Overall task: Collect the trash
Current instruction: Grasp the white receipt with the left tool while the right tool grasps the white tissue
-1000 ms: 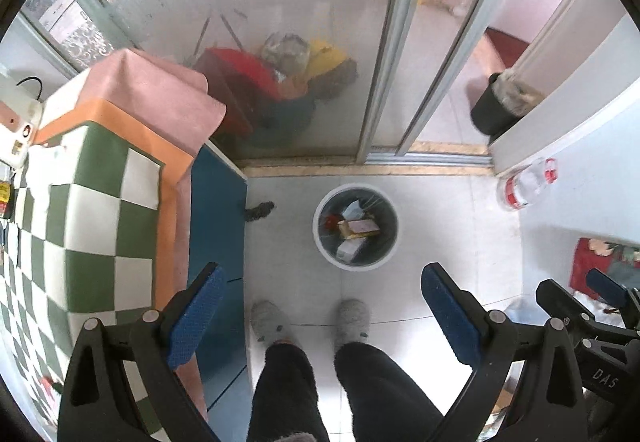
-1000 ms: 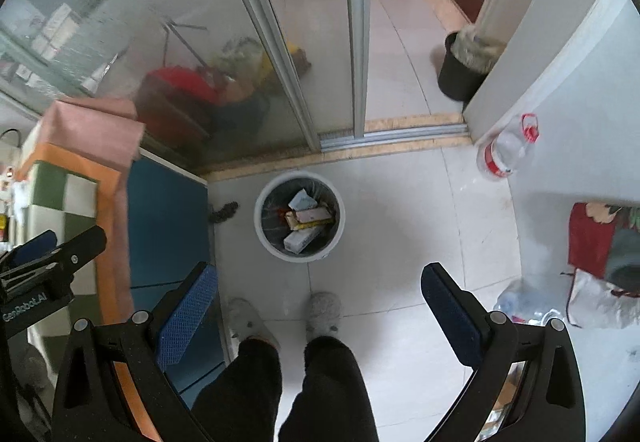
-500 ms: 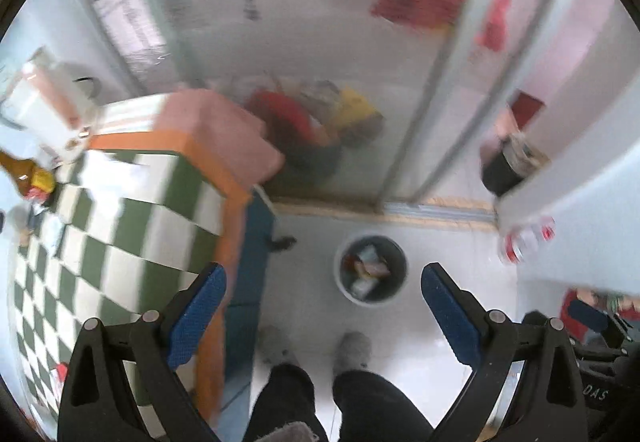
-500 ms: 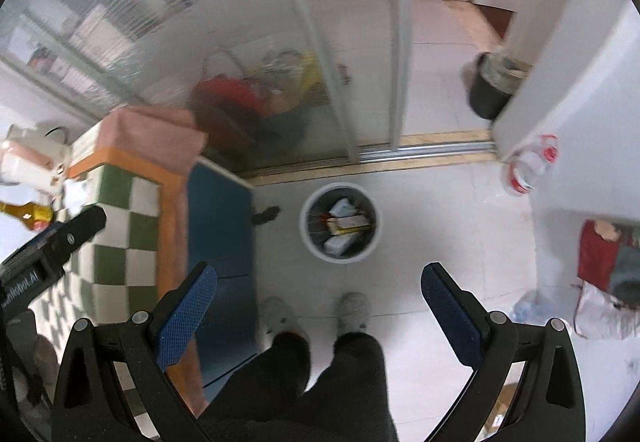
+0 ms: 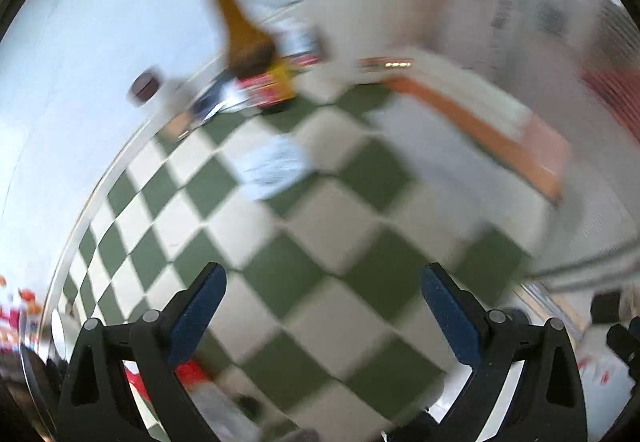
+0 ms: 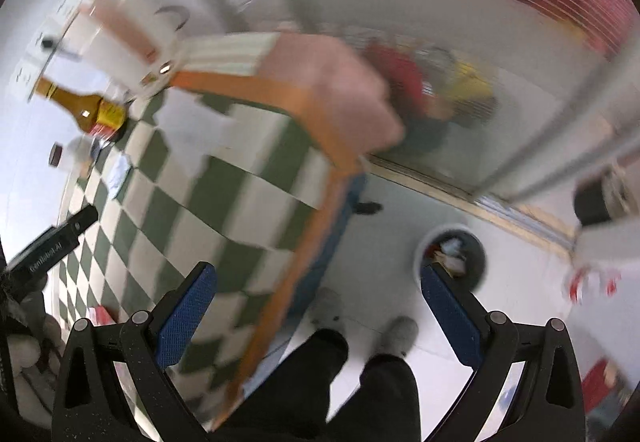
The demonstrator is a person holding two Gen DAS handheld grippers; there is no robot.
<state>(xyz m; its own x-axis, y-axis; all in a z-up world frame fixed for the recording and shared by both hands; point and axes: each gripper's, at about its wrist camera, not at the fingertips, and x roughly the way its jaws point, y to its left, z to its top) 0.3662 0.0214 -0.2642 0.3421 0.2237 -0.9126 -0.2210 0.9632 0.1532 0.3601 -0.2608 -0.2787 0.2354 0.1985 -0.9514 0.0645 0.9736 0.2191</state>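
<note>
Reaching over the checkered surface (image 5: 320, 242), left gripper (image 5: 322, 306) and right gripper (image 6: 318, 302) have jaws apart, empty; best slow down, center on the paper scrap (image 5: 276, 170).

Blurred checkered tablecloth (image 5: 320, 242), amber bottle (image 5: 244, 38), glass door (image 6: 460, 54)

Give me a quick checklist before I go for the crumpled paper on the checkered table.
1. Left gripper open and empty: ok.
2. Right gripper open and empty: ok.
3. Crumpled white paper in the left wrist view, ahead of the fingers: ok, not yet between them.
4. Green-and-white checkered tablecloth bare between gripper and paper: ok.
5. Brown glass bottle standing apart from the paper: ok.
6. Sharp view for aiming: not ok, both blurred.
</note>
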